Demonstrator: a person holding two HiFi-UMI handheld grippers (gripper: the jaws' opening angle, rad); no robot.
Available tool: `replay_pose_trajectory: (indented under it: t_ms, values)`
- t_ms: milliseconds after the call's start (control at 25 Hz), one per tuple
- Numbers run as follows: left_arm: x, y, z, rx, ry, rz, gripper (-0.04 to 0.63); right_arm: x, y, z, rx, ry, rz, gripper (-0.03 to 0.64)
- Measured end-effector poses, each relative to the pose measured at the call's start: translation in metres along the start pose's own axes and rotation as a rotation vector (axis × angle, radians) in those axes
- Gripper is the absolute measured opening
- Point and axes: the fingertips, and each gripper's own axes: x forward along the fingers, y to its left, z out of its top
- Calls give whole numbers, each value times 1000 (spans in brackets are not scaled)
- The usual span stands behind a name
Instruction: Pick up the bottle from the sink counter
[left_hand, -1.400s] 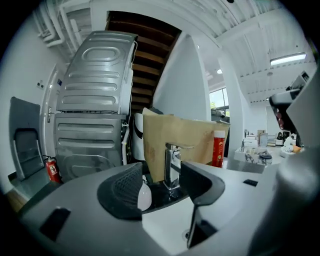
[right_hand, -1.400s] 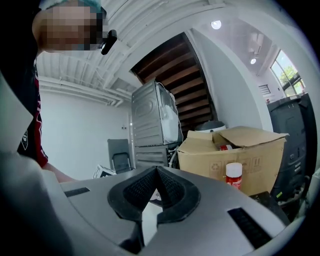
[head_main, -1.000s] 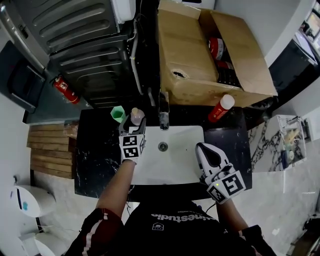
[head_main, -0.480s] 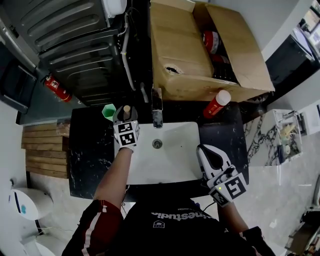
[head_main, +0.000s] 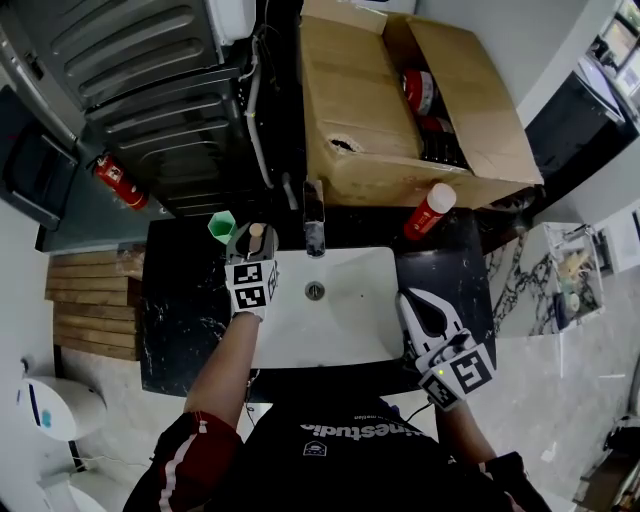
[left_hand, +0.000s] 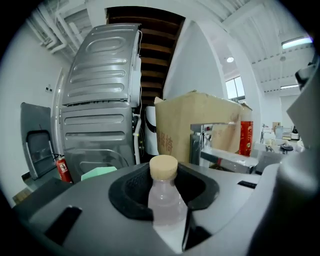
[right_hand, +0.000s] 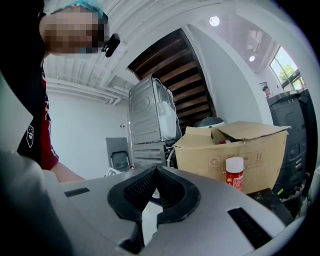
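A small clear bottle (head_main: 256, 231) with a tan cap stands upright on the black sink counter (head_main: 190, 320), left of the faucet (head_main: 314, 225). My left gripper (head_main: 250, 242) reaches over the counter's back edge and its jaws are closing around the bottle (left_hand: 165, 200). The bottle stands between the pads, with a thin dark gap showing on its right side. My right gripper (head_main: 412, 298) hovers over the sink's right rim near my body. In the right gripper view that gripper (right_hand: 156, 172) is shut, with nothing in it.
A green cup (head_main: 222, 226) stands just left of the bottle. The white sink basin (head_main: 350, 320) lies between the grippers. A red bottle with a white cap (head_main: 428, 212) leans by an open cardboard box (head_main: 380, 110) behind the counter. A metal appliance (head_main: 160, 90) fills the back left.
My left gripper's jaws have narrowed around the bottle, which stands where it was. The right gripper has hardly moved.
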Motion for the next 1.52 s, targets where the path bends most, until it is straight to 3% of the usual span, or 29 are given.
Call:
replay_pose_trajectory:
  t_ms: [240, 600, 840, 1520]
  values:
    - [-74, -29, 51, -14, -94, -96, 137, -8, 11, 8, 10, -21, 28, 38]
    - [-194, -78, 128, 52, -186, -337, 138, -11, 50, 27, -21, -54, 115, 38]
    - [-230, -97, 151, 79, -221, -441, 138, -18, 56, 36, -21, -82, 92, 38]
    - [-234, -110, 149, 83, -226, -508, 138, -32, 58, 42, -62, -96, 35, 37]
